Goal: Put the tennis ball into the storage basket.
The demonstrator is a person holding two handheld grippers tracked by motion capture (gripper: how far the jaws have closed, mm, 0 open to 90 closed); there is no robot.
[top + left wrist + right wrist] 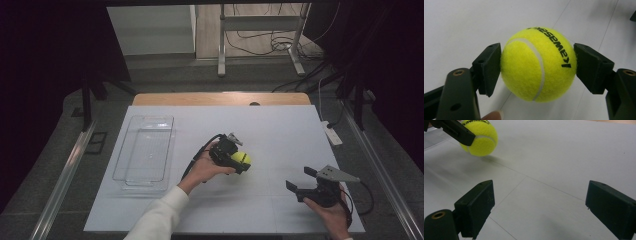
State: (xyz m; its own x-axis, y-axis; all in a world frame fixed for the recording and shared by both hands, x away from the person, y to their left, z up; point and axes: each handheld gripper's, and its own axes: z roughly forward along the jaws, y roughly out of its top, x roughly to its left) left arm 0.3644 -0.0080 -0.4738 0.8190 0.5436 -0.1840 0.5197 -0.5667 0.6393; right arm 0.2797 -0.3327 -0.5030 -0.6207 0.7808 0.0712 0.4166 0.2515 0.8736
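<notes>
Yellow tennis ball clamped by left gripper | right gripper spread wide, empty, at 4 o'clock | keep squeeze centred; clear plastic bin at 9 o'clock likely goal.

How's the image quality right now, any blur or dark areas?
High view: white table sheet bright, surroundings nearly black. Left gripper view: tennis ball sharp, lettering legible. Right gripper view: near jaws slightly soft, the ball's soft shadow visible on the sheet.

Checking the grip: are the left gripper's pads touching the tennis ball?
Touching. The left gripper view shows both pads pressed against the tennis ball's sides, no gap.
</notes>
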